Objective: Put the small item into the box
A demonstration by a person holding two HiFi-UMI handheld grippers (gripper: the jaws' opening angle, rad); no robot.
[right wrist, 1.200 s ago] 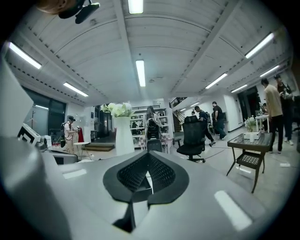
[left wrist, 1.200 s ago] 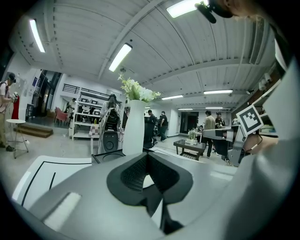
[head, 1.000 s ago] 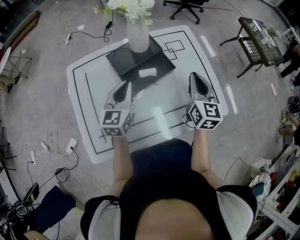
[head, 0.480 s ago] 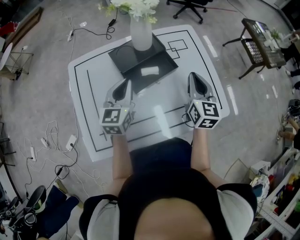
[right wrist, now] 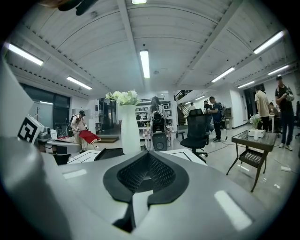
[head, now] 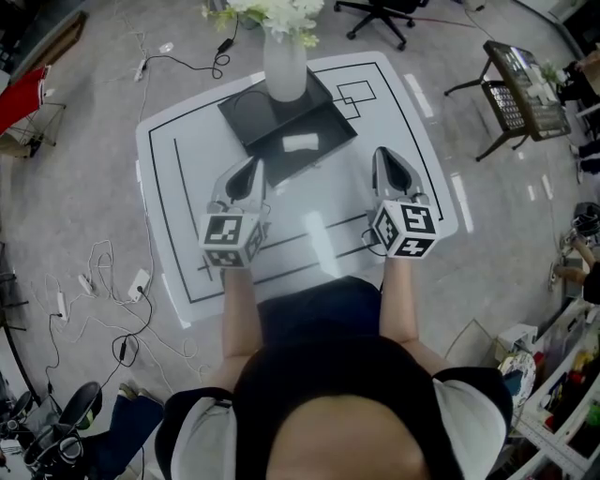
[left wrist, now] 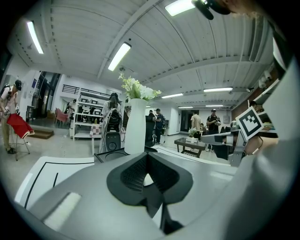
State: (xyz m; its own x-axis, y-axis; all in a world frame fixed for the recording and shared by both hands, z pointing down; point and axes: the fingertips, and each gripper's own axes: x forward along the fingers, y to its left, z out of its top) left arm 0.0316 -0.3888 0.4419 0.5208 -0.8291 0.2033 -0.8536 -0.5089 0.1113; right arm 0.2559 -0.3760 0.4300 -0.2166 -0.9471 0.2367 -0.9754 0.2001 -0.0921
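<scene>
A black box (head: 339, 120) lies open at the far middle of the white table (head: 187, 244). A small white item (head: 300, 142) rests inside it. A white vase (head: 285, 67) of white flowers stands on the box's far half. My left gripper (head: 251, 171) hovers just near-left of the box, jaws together and empty. My right gripper (head: 383, 156) sits to the box's right, also shut on nothing. The left gripper view shows its closed jaws (left wrist: 147, 159) pointing at the vase (left wrist: 135, 126). The right gripper view shows its closed jaws (right wrist: 149, 157) with the vase (right wrist: 130, 129) beyond.
Black lines mark the tabletop (head: 178, 187). An office chair (head: 380, 14) stands behind the table, and a small side table (head: 520, 80) is at the right. Cables and power strips (head: 112, 300) lie on the floor to the left. People stand in the background (right wrist: 281, 112).
Both grippers hold almost the same places with jaws together. The head view has drifted slightly, and a red cloth has come in at its left edge.
</scene>
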